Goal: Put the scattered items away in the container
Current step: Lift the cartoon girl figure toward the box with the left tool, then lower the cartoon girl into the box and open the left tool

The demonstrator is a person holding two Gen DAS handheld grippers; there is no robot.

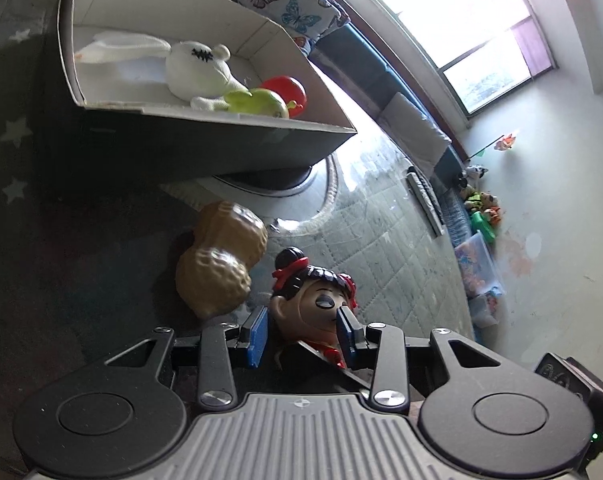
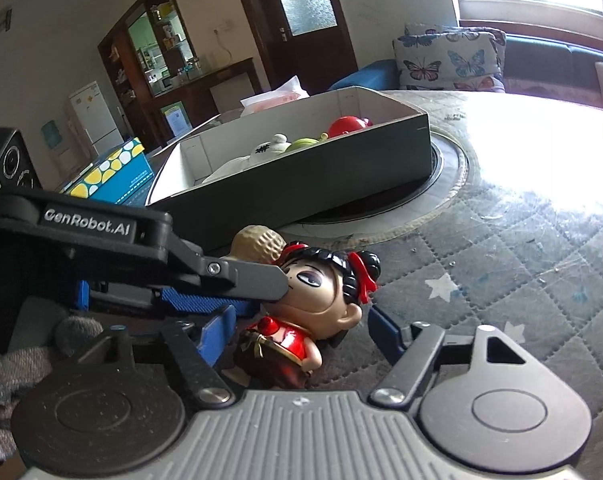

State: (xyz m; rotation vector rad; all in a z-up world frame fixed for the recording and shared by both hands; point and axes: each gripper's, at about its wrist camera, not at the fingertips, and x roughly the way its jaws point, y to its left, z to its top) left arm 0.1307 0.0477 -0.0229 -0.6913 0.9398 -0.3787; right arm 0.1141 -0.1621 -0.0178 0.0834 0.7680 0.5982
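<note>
Red-dressed and black-haired, the glossy plastic doll figurine [image 2: 313,304] lies on the quilted grey table cover [image 2: 501,264], just beside a tan plastic peanut toy [image 1: 221,256]. Left gripper [image 1: 303,334] pinches its head between blue pads [image 1: 258,336], seemingly gripped; right gripper [image 2: 301,332] stands wide apart around its body, holding nothing. Both reach in low. Next likely comes lifting it into the white-lined cardboard box [image 1: 205,114], well apart ahead.

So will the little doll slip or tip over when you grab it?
The doll looks glossy and hard, so it may slip against the pads. Its head is far bigger than its body, so it probably tips easily. The left gripper sits around the head, a rounded spot that could slide.
</note>
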